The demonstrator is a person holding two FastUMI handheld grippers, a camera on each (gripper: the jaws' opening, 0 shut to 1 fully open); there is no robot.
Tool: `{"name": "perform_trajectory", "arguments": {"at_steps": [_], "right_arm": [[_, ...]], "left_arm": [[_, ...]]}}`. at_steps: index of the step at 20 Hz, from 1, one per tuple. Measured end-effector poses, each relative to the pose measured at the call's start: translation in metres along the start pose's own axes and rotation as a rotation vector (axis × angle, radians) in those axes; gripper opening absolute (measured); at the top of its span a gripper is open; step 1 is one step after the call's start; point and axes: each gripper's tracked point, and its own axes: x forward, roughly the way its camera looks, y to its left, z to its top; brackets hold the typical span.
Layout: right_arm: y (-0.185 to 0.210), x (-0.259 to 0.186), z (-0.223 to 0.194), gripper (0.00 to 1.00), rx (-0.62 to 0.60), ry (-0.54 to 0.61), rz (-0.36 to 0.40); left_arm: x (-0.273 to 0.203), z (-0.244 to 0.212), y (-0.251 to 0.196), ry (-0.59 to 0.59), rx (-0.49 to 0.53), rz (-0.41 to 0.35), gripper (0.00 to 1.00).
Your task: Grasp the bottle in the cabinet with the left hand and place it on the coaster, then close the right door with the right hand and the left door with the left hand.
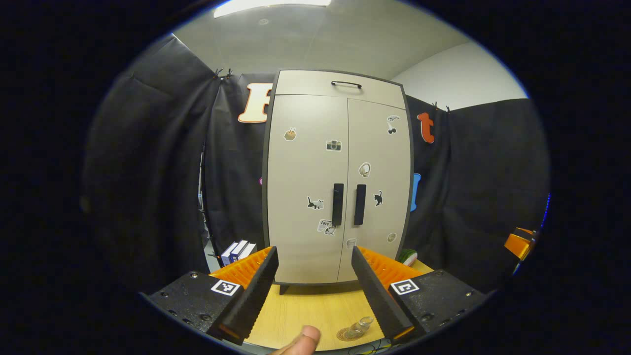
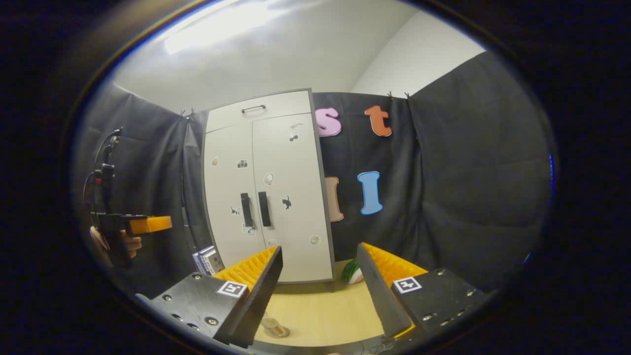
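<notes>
Facing the cabinet (image 1: pixel 338 182), both jaws apart.

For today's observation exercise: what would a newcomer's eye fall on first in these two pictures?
First, the tall pale cabinet at the back of the wooden table, both doors shut and dotted with small stickers. Then the clear bottle standing on the round coaster at the table's near edge, between the fingers of the open left gripper.

Blue-and-white books (image 1: pixel 238 251) stand left of the cabinet; a green-striped round object (image 2: pixel 351 271) sits right, on the wooden table (image 1: pixel 305 310).
</notes>
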Motion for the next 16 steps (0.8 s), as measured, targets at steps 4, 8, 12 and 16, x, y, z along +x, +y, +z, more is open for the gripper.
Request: {"name": "perform_trajectory", "arguments": {"at_steps": [4, 8, 12, 16], "right_arm": [[-0.009, -0.002, -0.003, 0.92, -0.018, 0.007, -0.009], [-0.009, 0.002, 0.003, 0.92, -0.033, -0.023, 0.000], [0.004, 0.009, 0.009, 0.92, 0.006, -0.059, 0.020], [0.016, 0.014, 0.014, 0.92, -0.001, -0.104, 0.045]], "left_arm": [[-0.006, -0.001, -0.010, -0.017, 0.055, 0.001, 0.95], [-0.003, -0.010, -0.011, -0.009, 0.059, 0.001, 0.98], [0.005, -0.019, -0.006, 0.011, 0.042, 0.002, 0.98], [0.012, -0.018, 0.004, -0.011, 0.036, 0.011, 0.98]]}}
